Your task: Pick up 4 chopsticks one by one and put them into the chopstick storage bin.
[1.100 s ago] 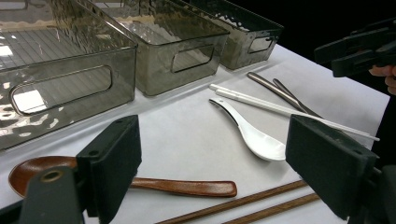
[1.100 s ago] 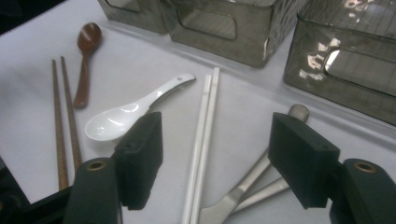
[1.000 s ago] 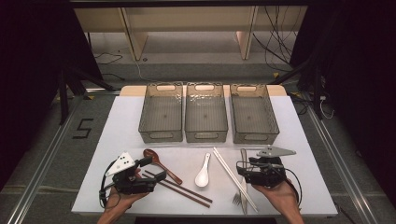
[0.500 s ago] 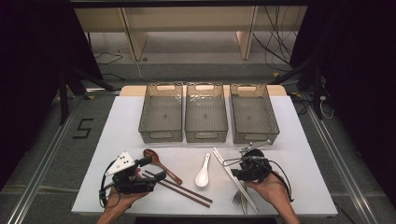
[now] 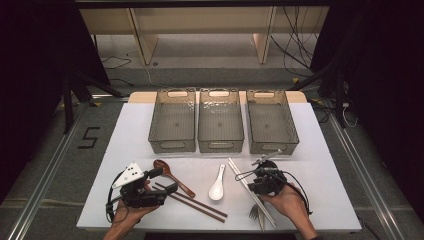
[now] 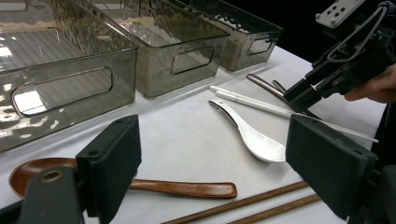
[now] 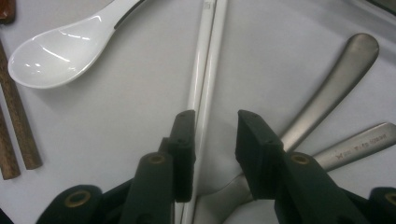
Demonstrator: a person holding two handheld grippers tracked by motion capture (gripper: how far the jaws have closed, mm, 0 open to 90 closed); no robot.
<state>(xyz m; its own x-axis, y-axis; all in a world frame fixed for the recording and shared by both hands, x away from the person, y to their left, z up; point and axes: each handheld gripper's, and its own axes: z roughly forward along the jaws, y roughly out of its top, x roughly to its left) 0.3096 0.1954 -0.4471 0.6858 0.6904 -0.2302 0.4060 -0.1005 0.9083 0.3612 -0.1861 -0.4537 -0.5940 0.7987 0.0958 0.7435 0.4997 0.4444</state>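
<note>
Right claw (image 7: pixel 210 140) stands low over the white chopsticks (image 7: pixel 205 79) on the counter (image 5: pixel 320 165), pads astride them and not yet pressing; its jaws have just been closing. Left claw (image 6: pixel 210 158) is spread wide and empty, near the wooden spoon (image 6: pixel 154 186).

Risks, as judged:
- One pad sits against the pair, the other clear; the sticks may be pushed sideways.
- Only one stick may be caught.
- The fork (image 7: pixel 336 79) handles lie just beside; the pad could snag them.

The right gripper (image 5: pixel 251 176) has moved left and down over the white chopsticks (image 5: pixel 248 187), its jaws closing around them.
</note>
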